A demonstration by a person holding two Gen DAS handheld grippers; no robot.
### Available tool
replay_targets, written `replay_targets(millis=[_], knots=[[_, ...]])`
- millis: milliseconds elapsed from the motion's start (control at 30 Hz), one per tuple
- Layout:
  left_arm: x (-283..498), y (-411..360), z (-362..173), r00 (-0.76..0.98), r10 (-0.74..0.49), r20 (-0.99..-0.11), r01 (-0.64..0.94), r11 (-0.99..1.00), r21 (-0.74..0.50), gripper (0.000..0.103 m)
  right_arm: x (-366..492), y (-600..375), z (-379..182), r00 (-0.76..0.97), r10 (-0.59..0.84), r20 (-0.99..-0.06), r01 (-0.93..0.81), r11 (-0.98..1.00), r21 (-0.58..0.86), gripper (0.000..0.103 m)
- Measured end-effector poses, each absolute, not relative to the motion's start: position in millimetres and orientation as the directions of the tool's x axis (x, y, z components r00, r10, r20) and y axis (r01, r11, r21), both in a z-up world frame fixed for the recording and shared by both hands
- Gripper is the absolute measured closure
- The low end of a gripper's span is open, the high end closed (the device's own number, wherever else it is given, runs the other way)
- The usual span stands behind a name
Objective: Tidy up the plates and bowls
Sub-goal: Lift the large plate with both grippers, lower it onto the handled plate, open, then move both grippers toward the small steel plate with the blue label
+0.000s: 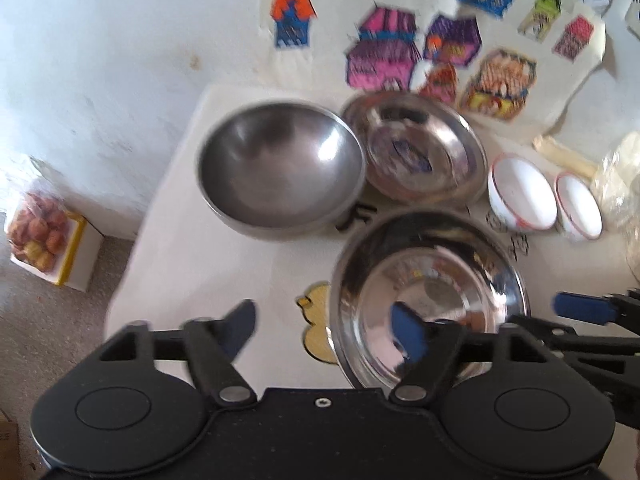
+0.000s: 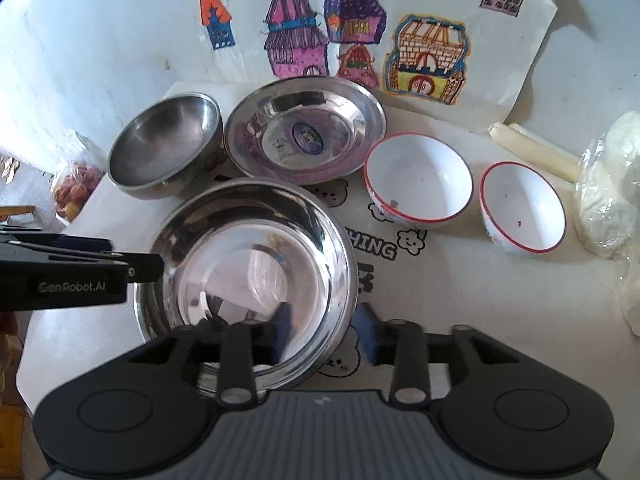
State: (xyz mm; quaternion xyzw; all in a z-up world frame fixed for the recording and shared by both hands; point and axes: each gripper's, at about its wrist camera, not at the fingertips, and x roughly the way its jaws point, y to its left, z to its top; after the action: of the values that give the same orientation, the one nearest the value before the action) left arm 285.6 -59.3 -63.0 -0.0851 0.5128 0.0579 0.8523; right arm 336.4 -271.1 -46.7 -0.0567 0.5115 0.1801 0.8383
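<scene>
Basically, steel plate on worktop is light, stiff, slick: pinch its rim; left tool and right tool both open, straddling it.

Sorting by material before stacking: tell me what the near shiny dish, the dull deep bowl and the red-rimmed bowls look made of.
Near dish: polished steel, apparently; mirror reflections. Deep bowl: brushed steel, probably; grey, soft glare. Red-rimmed bowls: glossy white; ceramic, enamel or melamine, can't tell.

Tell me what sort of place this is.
Probably a home: child-style coloured drawings of houses on a rough white wall, shiny steel dishes on a cartoon-printed tablecloth, and a box of fruit on the floor.
</scene>
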Motion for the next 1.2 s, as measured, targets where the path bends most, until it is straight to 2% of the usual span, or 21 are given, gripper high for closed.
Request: replay_targets(millis=[33, 100, 167, 300, 533, 1200], knots=[[284, -58, -59, 0.479, 0.023, -0.878, -0.192, 0.978, -0.08, 0.013, 337, -272, -43, 0.415, 0.245, -0.876, -0.353, 0.931, 0.093, 0.045], [281, -54, -53, 0.494, 0.038, -0.868, -0.209, 0.975, -0.077, 0.007, 336, -273, -33, 0.425, 0.242, -0.872, -0.336, 0.937, 0.096, 0.025], [279, -50, -47, 0.51, 0.044, -0.859, -0.226, 0.97, -0.084, 0.004, 337, -274, -26, 0.435, 0.226, -0.872, -0.312, 0.946, 0.089, 0.014], [276, -43, -38, 0.539, 0.03, -0.842, -0.24, 0.963, -0.119, 0.001, 339, -277, -14, 0.449, 0.196, -0.872, -0.267, 0.961, 0.078, 0.005], [282, -40, -28, 0.562, -0.067, -0.824, -0.213, 0.952, -0.222, 0.001, 339, -279, 8, 0.491, 0.203, -0.847, -0.251, 0.964, 0.086, 0.001], [302, -55, -19, 0.633, -0.062, -0.772, -0.137, 0.972, -0.19, 0.001, 349, -282, 31, 0.562, 0.244, -0.79, -0.244, 0.962, 0.123, 0.001]])
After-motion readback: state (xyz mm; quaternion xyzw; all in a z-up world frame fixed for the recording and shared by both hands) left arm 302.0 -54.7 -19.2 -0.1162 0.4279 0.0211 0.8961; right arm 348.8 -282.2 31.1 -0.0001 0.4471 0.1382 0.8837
